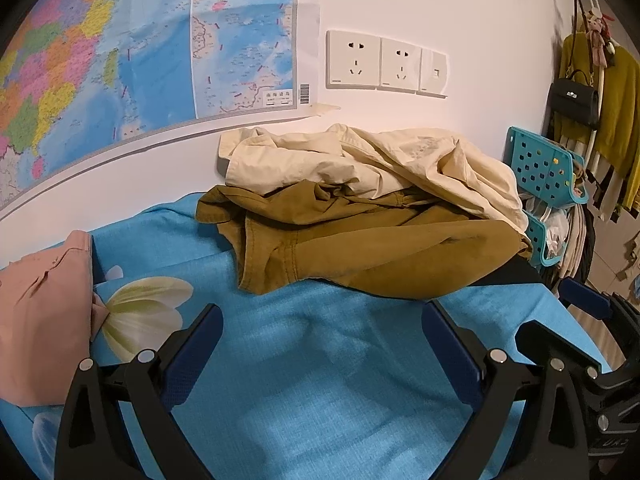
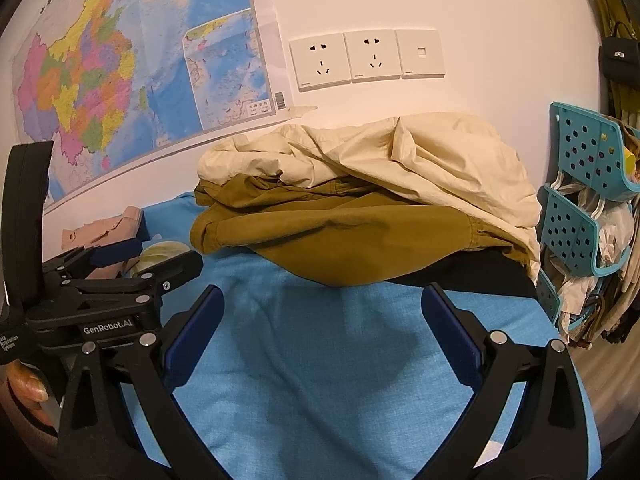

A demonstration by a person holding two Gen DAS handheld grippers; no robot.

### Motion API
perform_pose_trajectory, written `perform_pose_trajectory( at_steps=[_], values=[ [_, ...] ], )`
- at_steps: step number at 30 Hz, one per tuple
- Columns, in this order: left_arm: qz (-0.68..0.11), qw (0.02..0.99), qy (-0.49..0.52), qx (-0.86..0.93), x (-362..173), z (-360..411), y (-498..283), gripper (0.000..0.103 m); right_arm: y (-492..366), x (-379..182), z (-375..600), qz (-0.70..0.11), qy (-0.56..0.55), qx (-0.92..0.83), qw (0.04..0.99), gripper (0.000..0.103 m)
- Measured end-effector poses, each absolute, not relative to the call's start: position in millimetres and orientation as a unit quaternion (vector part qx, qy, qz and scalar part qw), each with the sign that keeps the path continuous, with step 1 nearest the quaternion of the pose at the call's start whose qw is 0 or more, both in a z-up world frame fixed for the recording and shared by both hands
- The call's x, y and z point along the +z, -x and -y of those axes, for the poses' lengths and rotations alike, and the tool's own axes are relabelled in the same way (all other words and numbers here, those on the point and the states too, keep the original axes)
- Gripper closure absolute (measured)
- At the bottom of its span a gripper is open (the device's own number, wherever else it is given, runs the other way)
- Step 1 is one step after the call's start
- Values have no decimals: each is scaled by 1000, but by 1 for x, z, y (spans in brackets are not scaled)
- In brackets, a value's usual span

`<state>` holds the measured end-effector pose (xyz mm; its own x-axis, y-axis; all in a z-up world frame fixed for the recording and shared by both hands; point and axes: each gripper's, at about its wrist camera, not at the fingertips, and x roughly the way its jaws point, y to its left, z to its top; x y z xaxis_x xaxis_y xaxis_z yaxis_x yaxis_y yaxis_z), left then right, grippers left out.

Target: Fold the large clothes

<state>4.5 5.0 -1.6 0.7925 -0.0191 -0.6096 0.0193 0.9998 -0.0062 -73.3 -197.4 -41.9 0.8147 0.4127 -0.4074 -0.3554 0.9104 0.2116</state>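
Right wrist view: both grippers (image 2: 322,312) (image 1: 322,326) spread wide, empty, above blue sheet (image 2: 320,360), near olive garment (image 2: 340,240)

Left gripper (image 1: 322,330): I see my jaws spread wide, nothing between them, above the blue sheet (image 1: 304,380).
Right gripper (image 1: 584,304): its blue-padded tip shows at the right edge; I can't tell its state.
Pile: far on the sheet, a cream garment (image 1: 380,160) lies crumpled over an olive-brown garment (image 1: 360,248).
Near left: a folded pink garment (image 1: 40,320) beside a printed flower (image 1: 140,312).
Wall: map (image 1: 120,60), sockets (image 1: 384,62).
Far right: teal rack (image 1: 544,168).
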Motion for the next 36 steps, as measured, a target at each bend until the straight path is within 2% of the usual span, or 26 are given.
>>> perform_pose_trajectory(
  at_steps=[36],
  values=[
    [-322, 947, 4, -6, 6, -7, -8, 7, 70, -31, 194, -213, -49, 213, 952, 6]
  ],
)
